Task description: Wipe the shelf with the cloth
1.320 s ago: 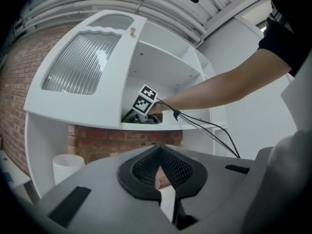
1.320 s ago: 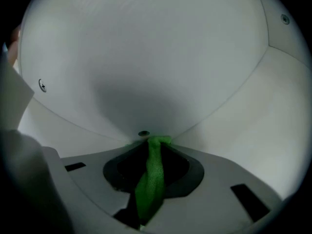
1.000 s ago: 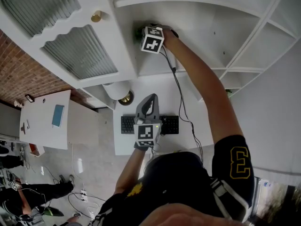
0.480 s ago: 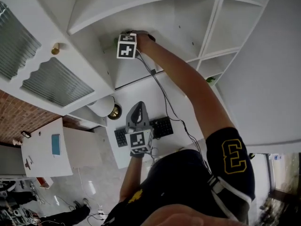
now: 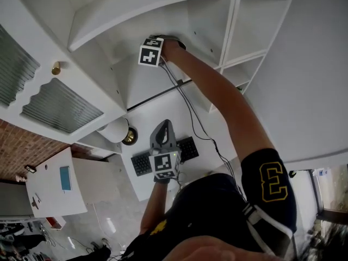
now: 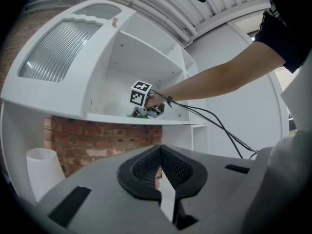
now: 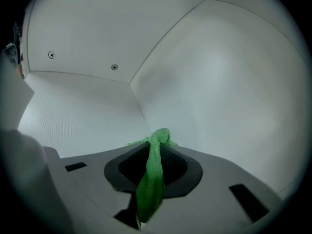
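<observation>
Upward stretches the arm (image 5: 217, 97), right tool (image 7: 158, 136) pinching cloth (image 7: 150, 179).

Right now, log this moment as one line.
step: wipe shelf | right gripper: jaws shut on green cloth, in shelf corner | left gripper: jaws shut, empty, below shelf

sleeve (image 5: 269, 184): black, yellow 3 | cable (image 5: 187, 103): black | left tongs (image 5: 165, 125): grey
</observation>
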`<state>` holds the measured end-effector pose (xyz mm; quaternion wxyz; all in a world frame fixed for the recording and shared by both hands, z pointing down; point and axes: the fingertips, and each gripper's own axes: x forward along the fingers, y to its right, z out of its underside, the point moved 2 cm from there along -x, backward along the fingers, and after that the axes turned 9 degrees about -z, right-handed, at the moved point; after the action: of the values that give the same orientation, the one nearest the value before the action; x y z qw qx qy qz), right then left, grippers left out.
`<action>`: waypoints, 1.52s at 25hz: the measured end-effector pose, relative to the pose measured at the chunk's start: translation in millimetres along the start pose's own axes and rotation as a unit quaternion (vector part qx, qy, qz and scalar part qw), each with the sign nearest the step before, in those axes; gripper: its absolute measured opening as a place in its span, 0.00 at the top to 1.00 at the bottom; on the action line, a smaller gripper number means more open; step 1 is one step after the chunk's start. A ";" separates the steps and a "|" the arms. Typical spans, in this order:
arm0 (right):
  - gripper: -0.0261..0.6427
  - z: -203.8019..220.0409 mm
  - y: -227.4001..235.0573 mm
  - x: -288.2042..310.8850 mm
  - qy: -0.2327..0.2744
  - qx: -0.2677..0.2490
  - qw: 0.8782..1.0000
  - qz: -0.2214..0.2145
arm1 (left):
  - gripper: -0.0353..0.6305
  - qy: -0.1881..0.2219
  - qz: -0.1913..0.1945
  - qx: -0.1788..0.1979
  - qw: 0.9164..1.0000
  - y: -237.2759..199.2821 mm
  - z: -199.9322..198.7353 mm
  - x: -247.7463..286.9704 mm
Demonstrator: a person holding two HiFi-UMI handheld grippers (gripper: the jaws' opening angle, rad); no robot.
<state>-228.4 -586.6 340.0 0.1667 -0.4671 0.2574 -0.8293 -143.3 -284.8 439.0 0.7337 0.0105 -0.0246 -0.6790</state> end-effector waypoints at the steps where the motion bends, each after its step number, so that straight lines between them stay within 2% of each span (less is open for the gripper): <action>1: 0.86 6.7 2.7 -1.1 -0.009 0.008 1.000 0.004 | 0.92 -0.002 0.001 -0.001 1.000 1.3 1.4 0.3; 8: 0.87 56.2 26.8 -12.4 -0.082 0.065 0.993 0.058 | 0.92 -0.004 0.018 0.002 1.000 11.8 3.7 3.0; 13: 0.87 104.0 41.2 -23.3 -0.177 0.125 0.970 0.107 | 0.92 -0.001 0.039 -0.002 0.999 26.4 0.8 4.7; 20: 0.87 122.1 54.8 -23.7 -0.192 0.165 0.958 0.133 | 0.92 -0.009 0.048 0.000 0.999 34.6 6.2 4.7; 24: 0.87 129.5 60.3 -26.1 -0.142 0.216 0.959 0.118 | 0.92 0.002 0.029 -0.001 1.000 25.3 0.7 1.9; 26: 0.87 132.2 63.9 -40.3 -0.115 0.220 0.961 0.120 | 0.92 0.015 0.023 0.007 1.000 18.8 -10.5 0.7; 29: 0.87 107.1 54.3 -54.0 -0.022 0.224 0.970 0.090 | 0.92 0.021 0.007 0.015 1.000 4.0 -14.8 -8.7; 32: 0.87 48.7 35.5 -74.7 0.092 0.240 0.966 0.032 | 0.92 0.014 -0.004 0.013 1.000 -3.0 -11.2 -11.1; 35: 0.87 -26.1 4.5 -94.4 0.186 0.193 0.963 -0.019 | 0.92 0.016 -0.001 0.012 1.000 0.5 -12.6 -15.8; 38: 0.87 -84.0 -35.7 -101.2 0.235 0.107 0.964 -0.063 | 0.92 0.016 -0.008 0.010 1.000 -1.7 -11.9 -18.4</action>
<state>-250.6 -482.5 254.9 0.0983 -0.2538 0.1693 -0.9472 -145.8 -266.8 426.6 0.7287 0.0290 -0.0197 -0.6839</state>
